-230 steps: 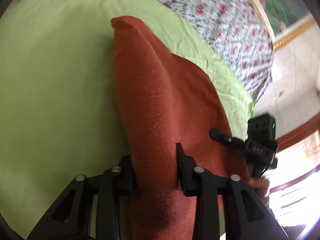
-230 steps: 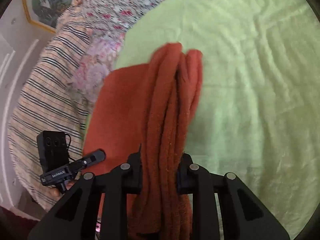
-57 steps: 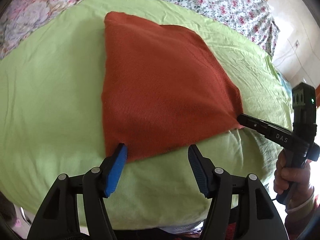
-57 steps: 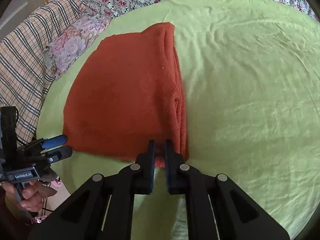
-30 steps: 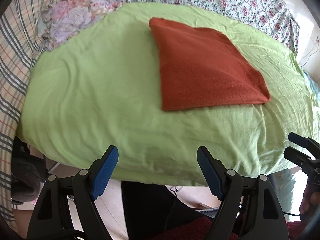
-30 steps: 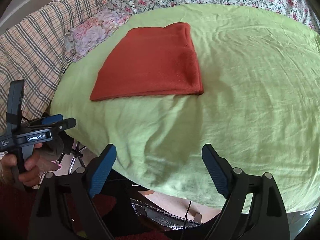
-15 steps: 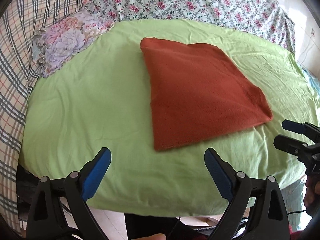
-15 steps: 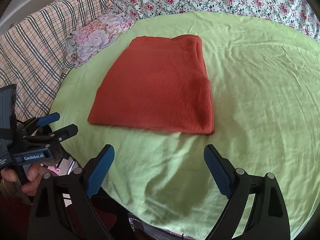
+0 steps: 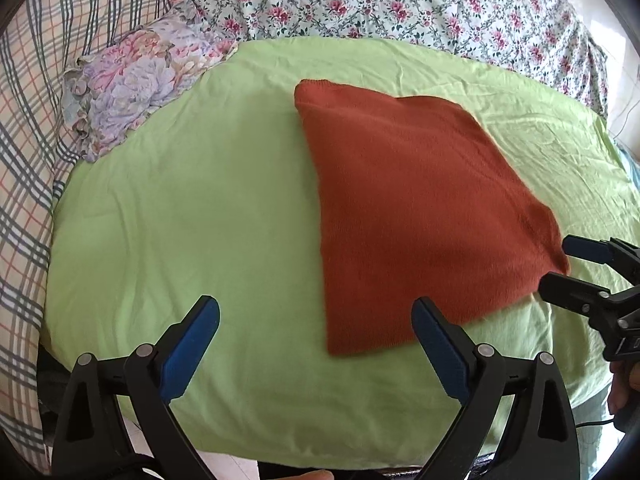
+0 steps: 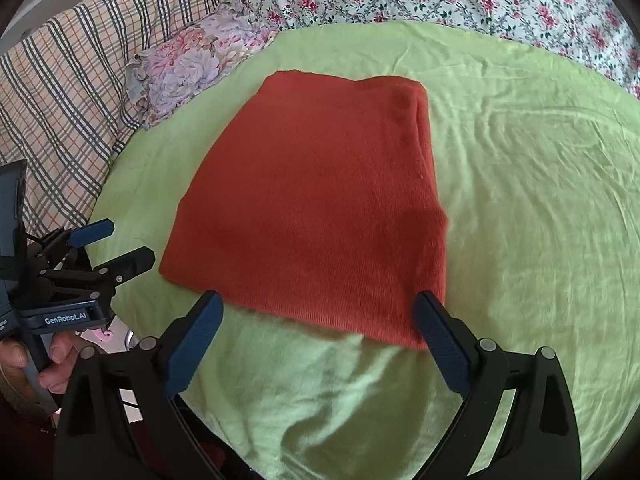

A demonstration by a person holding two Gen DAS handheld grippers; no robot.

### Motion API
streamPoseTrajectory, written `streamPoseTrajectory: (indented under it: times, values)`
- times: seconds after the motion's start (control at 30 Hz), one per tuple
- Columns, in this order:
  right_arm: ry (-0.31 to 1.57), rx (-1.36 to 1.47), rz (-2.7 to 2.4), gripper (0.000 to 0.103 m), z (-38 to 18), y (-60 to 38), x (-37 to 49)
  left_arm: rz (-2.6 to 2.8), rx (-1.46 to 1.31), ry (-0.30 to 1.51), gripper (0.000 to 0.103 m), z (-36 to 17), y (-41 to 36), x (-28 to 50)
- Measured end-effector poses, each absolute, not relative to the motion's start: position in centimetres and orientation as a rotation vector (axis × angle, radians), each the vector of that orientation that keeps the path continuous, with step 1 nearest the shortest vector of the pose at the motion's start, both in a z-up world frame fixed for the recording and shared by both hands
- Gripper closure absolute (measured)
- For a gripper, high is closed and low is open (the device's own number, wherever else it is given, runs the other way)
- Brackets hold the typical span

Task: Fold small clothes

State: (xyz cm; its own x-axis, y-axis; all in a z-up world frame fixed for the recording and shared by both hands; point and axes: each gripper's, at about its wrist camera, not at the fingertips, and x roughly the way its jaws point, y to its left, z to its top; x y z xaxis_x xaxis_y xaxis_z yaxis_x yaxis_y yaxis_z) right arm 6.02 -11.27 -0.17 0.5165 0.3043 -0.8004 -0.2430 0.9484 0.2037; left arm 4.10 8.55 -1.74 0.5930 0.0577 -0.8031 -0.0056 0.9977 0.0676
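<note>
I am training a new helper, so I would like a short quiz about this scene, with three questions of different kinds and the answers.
1. True or false: the rust-red cloth lies folded flat on the green sheet.
2. What lies at the sheet's far left corner, next to the checked blanket? A) a floral pillow B) a basket C) a shoe
3. Fill in: in the right wrist view, the cloth's thick, layered edge is on the picture's ____ side.

Key: 1 true; 2 A; 3 right.
</note>
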Motion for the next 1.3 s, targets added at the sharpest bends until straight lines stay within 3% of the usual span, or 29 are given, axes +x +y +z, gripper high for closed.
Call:
streamPoseTrajectory:
  times: [1.3]
  values:
    - [1.001,0.138,0.349,0.004,-0.6,-10.3,10.5,0.089,0.071,0.914,0.003,-0.6,6.2,7.4]
